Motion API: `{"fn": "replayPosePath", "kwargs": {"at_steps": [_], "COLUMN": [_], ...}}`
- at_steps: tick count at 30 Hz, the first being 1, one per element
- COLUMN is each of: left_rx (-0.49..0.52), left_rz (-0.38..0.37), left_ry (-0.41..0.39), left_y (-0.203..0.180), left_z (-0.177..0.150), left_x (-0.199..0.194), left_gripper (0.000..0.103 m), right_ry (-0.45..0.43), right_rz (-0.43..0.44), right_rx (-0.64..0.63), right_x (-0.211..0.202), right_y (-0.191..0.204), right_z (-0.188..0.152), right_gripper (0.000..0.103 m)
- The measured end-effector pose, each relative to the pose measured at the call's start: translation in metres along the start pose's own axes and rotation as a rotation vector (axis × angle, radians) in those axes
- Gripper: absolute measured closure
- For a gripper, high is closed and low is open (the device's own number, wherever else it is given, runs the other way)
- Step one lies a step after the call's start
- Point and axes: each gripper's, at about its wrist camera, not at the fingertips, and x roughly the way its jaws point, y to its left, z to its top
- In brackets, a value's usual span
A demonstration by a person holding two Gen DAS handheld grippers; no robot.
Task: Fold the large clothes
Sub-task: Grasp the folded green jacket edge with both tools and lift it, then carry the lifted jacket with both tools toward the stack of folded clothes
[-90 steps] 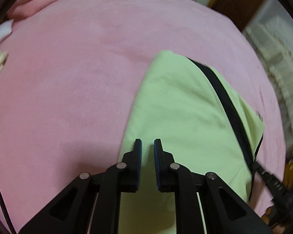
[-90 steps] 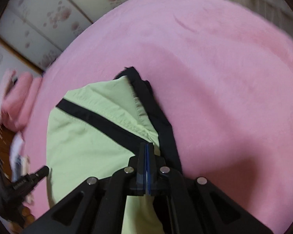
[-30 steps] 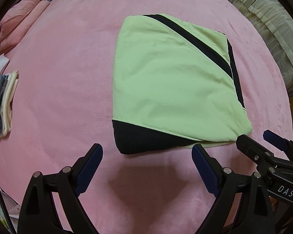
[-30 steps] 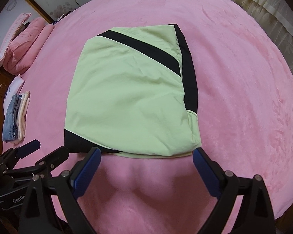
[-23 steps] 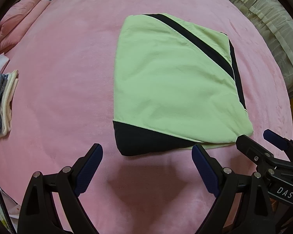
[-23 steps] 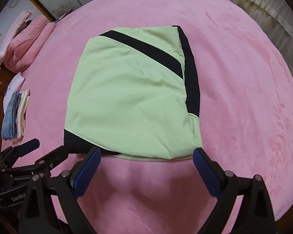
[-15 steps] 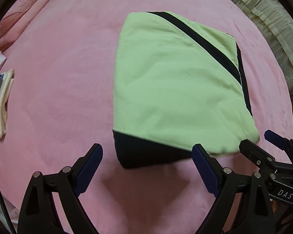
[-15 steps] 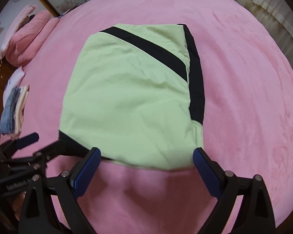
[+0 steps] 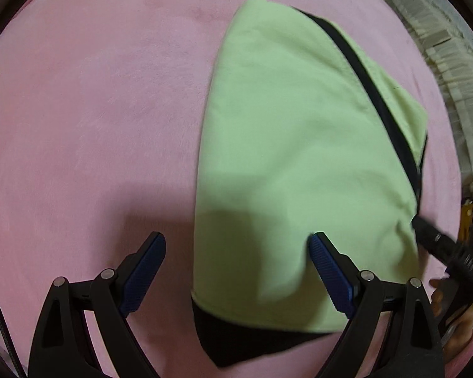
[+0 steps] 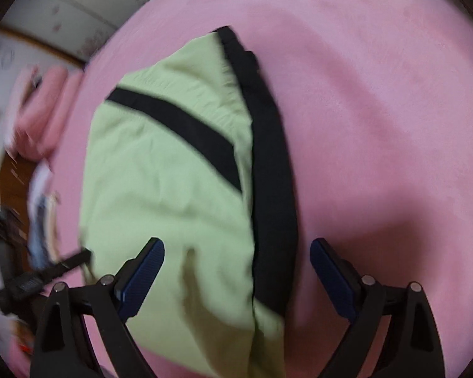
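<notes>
A folded light-green garment with black stripes [image 9: 299,145] lies on the pink bed cover [image 9: 94,126]. My left gripper [image 9: 238,245] is open, low over the garment's near left corner, its jaws straddling the left edge. A black band [image 9: 236,343] shows at the near corner. In the right wrist view the same garment [image 10: 173,189] shows with its black edge strip [image 10: 271,173]. My right gripper [image 10: 236,252] is open, its jaws straddling the garment's near right edge. The right gripper also shows in the left wrist view [image 9: 438,245], and the left one in the right wrist view [image 10: 47,271].
Pink folded bedding [image 10: 44,107] lies at the far left of the bed. A small stack of folded clothes [image 10: 41,220] sits at the left edge. Pale curtains [image 9: 451,50] hang beyond the right side. White sliding doors [image 10: 78,0] stand behind.
Both open grippers have dropped from above the bed toward the garment's near corners, left to the left corner, right to the right edge. The garment has not moved.
</notes>
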Motion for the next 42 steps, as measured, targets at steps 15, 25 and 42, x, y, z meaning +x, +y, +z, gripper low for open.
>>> {"fn": "replayPosePath", "kwargs": {"at_steps": [15,25,42], "left_rx": [-0.039,-0.010,-0.066], "left_rz": [-0.108,0.014,0.214], "left_ry": [-0.026,-0.029,0.265], "left_y": [0.007,-0.001,0.014], "left_z": [0.051,0.051,-0.107], "left_x": [0.037,0.010,-0.101], "left_gripper": [0.003,0.054,0.071], "right_ry": [0.062,0.071,0.274], "right_rz": [0.236,0.175,0.169], "right_rx": [-0.076,-0.114,-0.214], "right_x": [0.044,0.025,-0.074], "right_y": [0.001,0.034,0.124], "right_z": [0.056,0.046,-0.117], "right_gripper": [0.053,0.091,0.093]}}
